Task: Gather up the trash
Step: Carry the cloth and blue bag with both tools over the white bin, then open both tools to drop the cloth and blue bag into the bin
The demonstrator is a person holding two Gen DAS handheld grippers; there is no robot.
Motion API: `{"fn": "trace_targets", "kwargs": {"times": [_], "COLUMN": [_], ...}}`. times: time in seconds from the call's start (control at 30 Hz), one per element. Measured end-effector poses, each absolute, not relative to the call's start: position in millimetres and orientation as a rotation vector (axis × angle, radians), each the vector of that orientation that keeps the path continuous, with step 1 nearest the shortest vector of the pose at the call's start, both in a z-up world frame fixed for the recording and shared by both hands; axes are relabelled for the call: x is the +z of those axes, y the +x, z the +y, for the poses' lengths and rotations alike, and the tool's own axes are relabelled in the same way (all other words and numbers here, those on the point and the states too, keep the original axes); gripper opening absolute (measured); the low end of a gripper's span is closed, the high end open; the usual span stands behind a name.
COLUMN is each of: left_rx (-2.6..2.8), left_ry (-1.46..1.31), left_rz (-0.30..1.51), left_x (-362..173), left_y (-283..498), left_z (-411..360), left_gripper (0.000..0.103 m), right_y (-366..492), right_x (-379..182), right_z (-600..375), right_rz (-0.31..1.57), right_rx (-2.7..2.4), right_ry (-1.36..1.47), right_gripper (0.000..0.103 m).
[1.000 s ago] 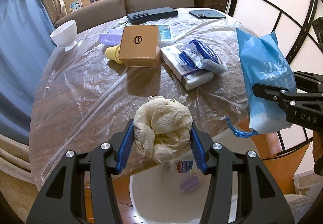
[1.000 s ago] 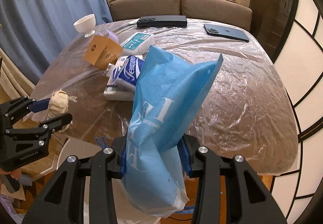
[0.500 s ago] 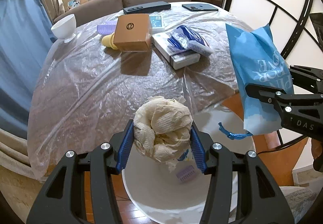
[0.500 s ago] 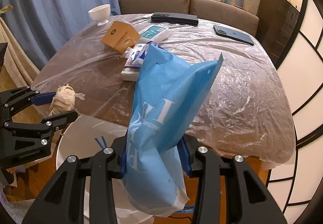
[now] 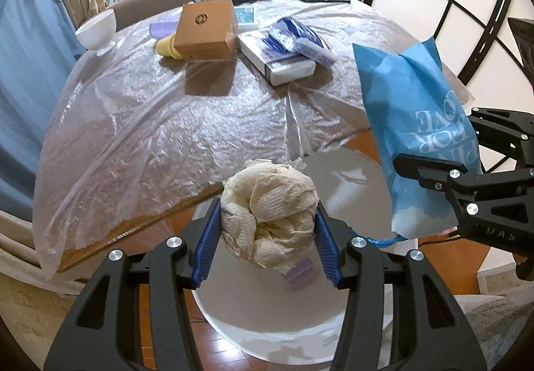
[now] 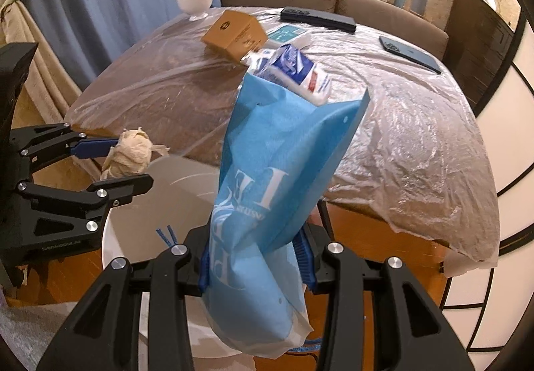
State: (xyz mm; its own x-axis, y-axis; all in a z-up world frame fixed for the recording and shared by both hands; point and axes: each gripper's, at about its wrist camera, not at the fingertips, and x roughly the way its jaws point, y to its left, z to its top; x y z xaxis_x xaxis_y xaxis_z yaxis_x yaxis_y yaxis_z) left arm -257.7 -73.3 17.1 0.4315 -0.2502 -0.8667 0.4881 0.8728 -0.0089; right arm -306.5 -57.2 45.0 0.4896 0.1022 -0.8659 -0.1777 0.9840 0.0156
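Trash held over the bin, both claws loaded

Clamped between the blue ribbed pads of the left gripper [image 5: 267,237], at lower centre of the left wrist view, sits a crumpled cream paper-towel wad [image 5: 268,214]; the jaws press on both its sides. Directly beneath it lies the round white waste bin [image 5: 353,177], with a small lilac comb-like scrap [image 5: 298,274] already on its floor, so the wad seems poised for a drop.

At lower centre of the right wrist view, the right gripper [image 6: 255,265] is closed on a flat blue paper bag with white lettering [image 6: 283,170], pinched low so it stands up out of the jaws. It hangs above the bin's near side, probably for the same reason.

Beyond, filling the upper half of both views, the plastic-covered round table [image 5: 133,110] carries a brown cardboard box [image 5: 207,30], a white bowl [image 5: 96,32] and a blue-and-white tissue pack [image 5: 297,40], which likely are not all trash.
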Motion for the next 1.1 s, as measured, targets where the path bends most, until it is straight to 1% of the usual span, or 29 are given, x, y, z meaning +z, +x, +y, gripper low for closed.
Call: {"fn": "trace_targets", "kwargs": {"times": [0.47,1.1], "left_rx": [-0.479,-0.455], "left_ry": [0.276,0.29], "left_rz": [1.091,1.156], "left_x": [-7.0,-42.7], "left_y": [-261.6,-247.8], "left_z": [-75.6,-79.4], "left_gripper": [0.053,0.053], "right_y": [-309.8,-311.5], "right_x": [10.4,-34.5], "right_z": [-51.5,-48.2], "right_rz": [1.158,1.255], "right_rx": [0.259,0.285], "right_ry": [-0.069,-0.081], "right_gripper": [0.04,0.04]}}
